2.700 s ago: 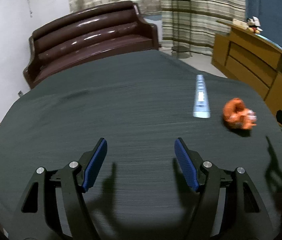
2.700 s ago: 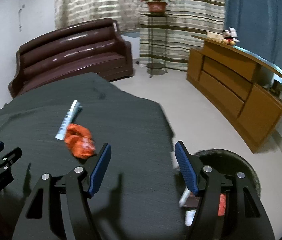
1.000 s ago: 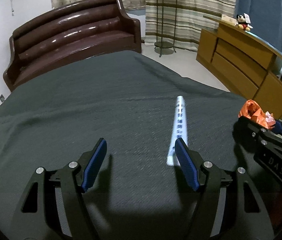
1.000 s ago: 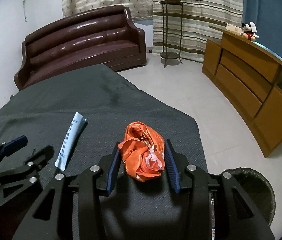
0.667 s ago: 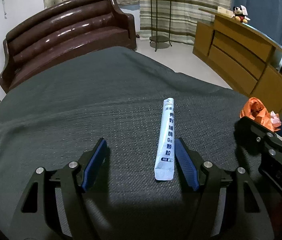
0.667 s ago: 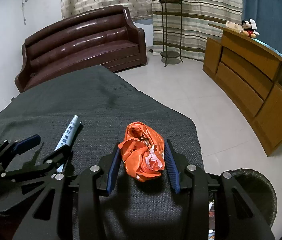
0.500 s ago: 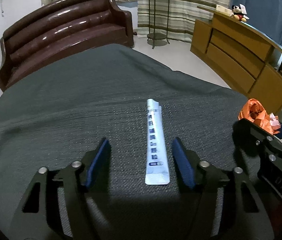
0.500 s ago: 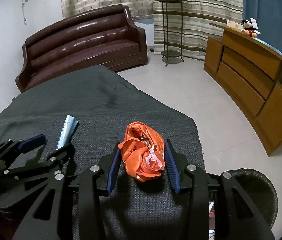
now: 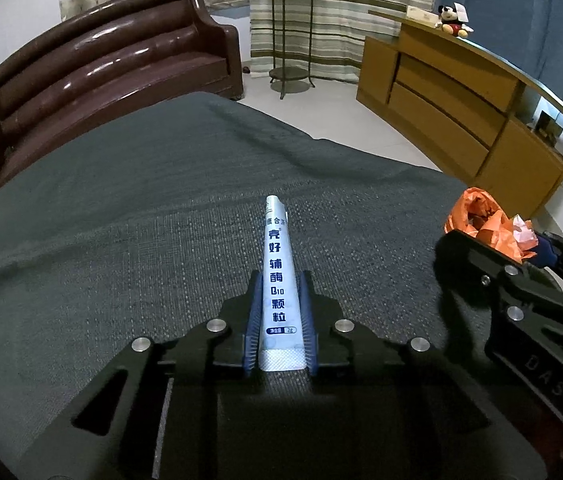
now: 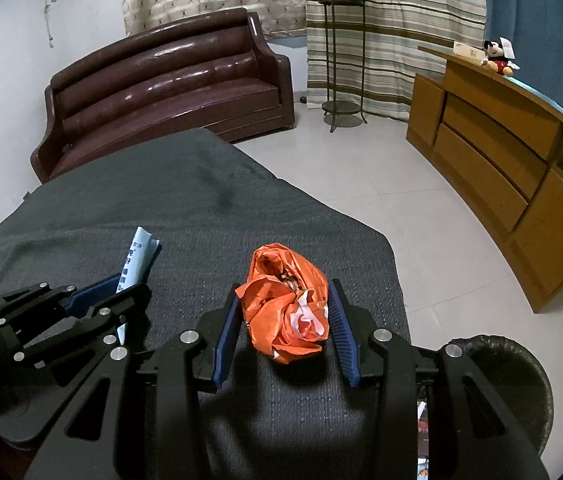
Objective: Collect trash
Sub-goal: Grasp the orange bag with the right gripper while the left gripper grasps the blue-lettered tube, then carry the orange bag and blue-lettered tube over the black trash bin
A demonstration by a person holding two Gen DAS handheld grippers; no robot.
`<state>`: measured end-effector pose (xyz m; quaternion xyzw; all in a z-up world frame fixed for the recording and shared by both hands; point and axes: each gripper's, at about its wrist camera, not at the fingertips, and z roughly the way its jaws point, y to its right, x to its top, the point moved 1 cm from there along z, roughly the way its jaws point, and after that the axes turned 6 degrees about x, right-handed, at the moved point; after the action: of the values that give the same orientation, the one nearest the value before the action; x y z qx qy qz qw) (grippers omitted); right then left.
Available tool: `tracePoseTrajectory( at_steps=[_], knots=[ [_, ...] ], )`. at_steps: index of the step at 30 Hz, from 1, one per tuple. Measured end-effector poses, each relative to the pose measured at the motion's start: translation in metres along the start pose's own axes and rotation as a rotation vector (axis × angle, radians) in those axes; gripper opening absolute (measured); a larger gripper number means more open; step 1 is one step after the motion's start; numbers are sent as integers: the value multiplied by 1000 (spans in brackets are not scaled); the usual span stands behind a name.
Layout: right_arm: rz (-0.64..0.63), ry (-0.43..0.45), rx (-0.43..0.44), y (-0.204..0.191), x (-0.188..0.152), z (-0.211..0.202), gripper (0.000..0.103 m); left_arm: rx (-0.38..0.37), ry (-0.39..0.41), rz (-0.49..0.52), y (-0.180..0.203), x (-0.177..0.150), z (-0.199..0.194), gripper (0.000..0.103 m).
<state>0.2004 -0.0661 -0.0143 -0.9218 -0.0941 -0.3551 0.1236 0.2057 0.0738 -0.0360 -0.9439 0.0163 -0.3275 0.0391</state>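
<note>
A long light-blue sachet (image 9: 278, 280) with dark print lies lengthwise between the blue pads of my left gripper (image 9: 280, 280), which is shut on its near half over the dark grey tablecloth (image 9: 141, 208). In the right wrist view the same sachet (image 10: 137, 258) sticks up out of the left gripper (image 10: 119, 286) at the left. My right gripper (image 10: 287, 300) is shut on a crumpled orange wrapper (image 10: 285, 304) with white bits, held above the cloth. That orange wrapper (image 9: 485, 224) also shows at the right of the left wrist view, in the right gripper (image 9: 493, 236).
A dark round trash bin (image 10: 509, 388) stands on the tiled floor by the table's near right corner. Beyond the table are a brown leather sofa (image 10: 169, 84), a metal plant stand (image 10: 341, 64) and a wooden sideboard (image 10: 513, 160) with a plush toy (image 10: 499, 58).
My left gripper came up to the sachet, lined up around it and closed on it. The right gripper took hold of the orange wrapper earlier and has since kept still.
</note>
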Motion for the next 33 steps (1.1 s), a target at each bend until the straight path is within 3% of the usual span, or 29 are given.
tracePoseTrajectory(
  at_steps=[17,33],
  knots=[
    [5,-7,2,-2,-9,-13,43,4,48,-31,-1,-26,-48,17],
    [16,13,-2,-9,-53,-50,43,-9,68,-71,-10,-59,-90,17]
  ],
)
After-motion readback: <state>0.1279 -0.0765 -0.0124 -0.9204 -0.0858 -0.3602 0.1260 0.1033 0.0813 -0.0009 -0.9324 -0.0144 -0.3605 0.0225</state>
